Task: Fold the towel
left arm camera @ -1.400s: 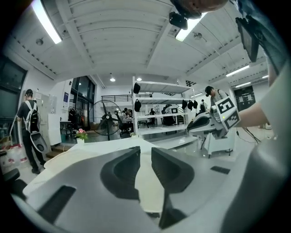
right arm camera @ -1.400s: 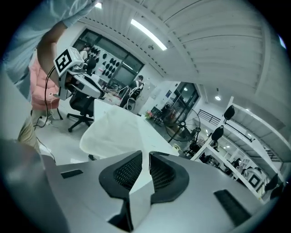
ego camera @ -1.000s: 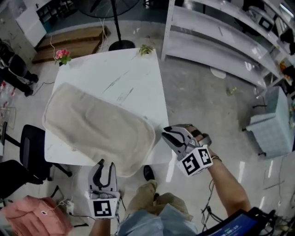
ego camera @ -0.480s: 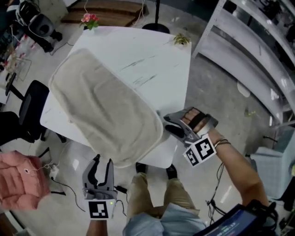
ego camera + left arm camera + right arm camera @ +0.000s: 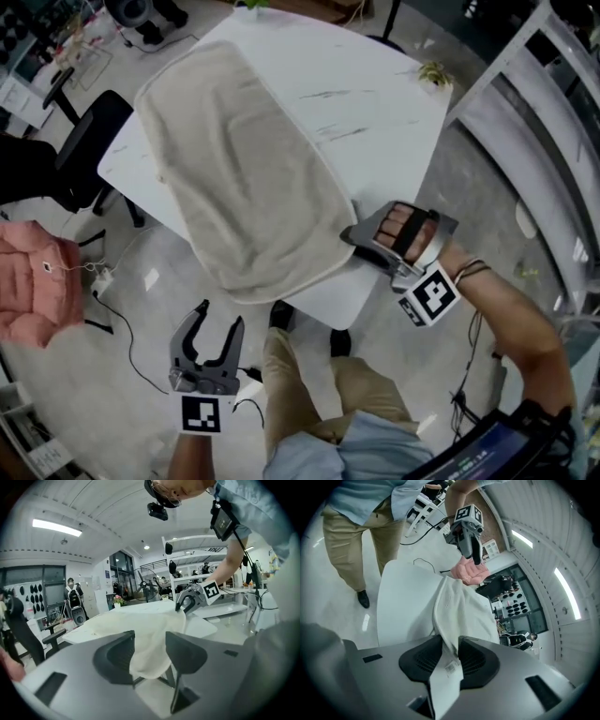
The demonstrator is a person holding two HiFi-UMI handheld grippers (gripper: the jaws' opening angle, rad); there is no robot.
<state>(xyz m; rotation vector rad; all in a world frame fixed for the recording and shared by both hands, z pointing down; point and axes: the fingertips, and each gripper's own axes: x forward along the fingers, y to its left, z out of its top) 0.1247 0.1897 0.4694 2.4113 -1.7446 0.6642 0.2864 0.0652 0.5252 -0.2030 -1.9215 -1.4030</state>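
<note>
At lower left, the left gripper (image 5: 220, 317) has its fingers spread, having just been opening, below the hanging corner of the one beige terry towel (image 5: 244, 178). The towel lies across the single white marble-look worktop (image 5: 375, 103), and that corner shows between the fingers, ungripped. At centre right, the right gripper (image 5: 353, 238) has just been closing and pinches the labelled hem. The left should take its corner equally deep before the two grippers lift together.
</note>
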